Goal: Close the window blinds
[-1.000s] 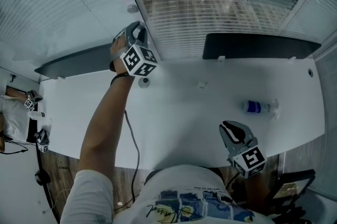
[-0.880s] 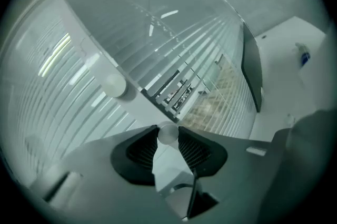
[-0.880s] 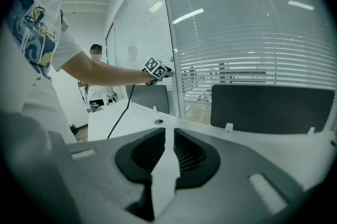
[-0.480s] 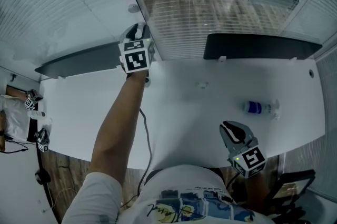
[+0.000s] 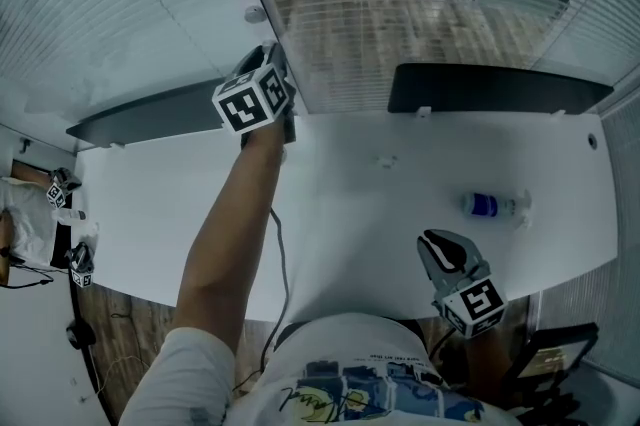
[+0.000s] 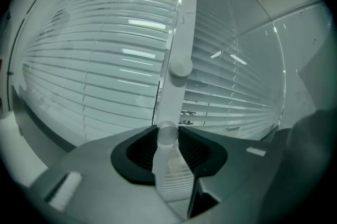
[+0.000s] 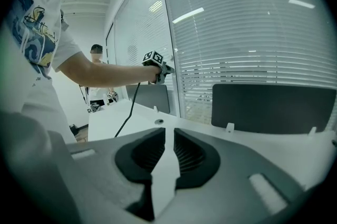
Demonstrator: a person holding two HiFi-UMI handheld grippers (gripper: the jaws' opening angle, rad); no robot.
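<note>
Fingers (image 6: 138, 150) of left gripper (image 5: 270, 64) clamp wand (image 6: 167, 133), rolled since; slats (image 5: 400, 24) apparently shifted.

Blind slats (image 6: 105, 86) smooth, glossy; wand (image 6: 167, 133) translucent plastic; desk (image 5: 350, 214) matt white.

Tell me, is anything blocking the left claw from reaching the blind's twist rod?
Nothing visible is. The left gripper is closed on the wand at its lower end, right in front of the blinds; no other object sits between them.
</note>
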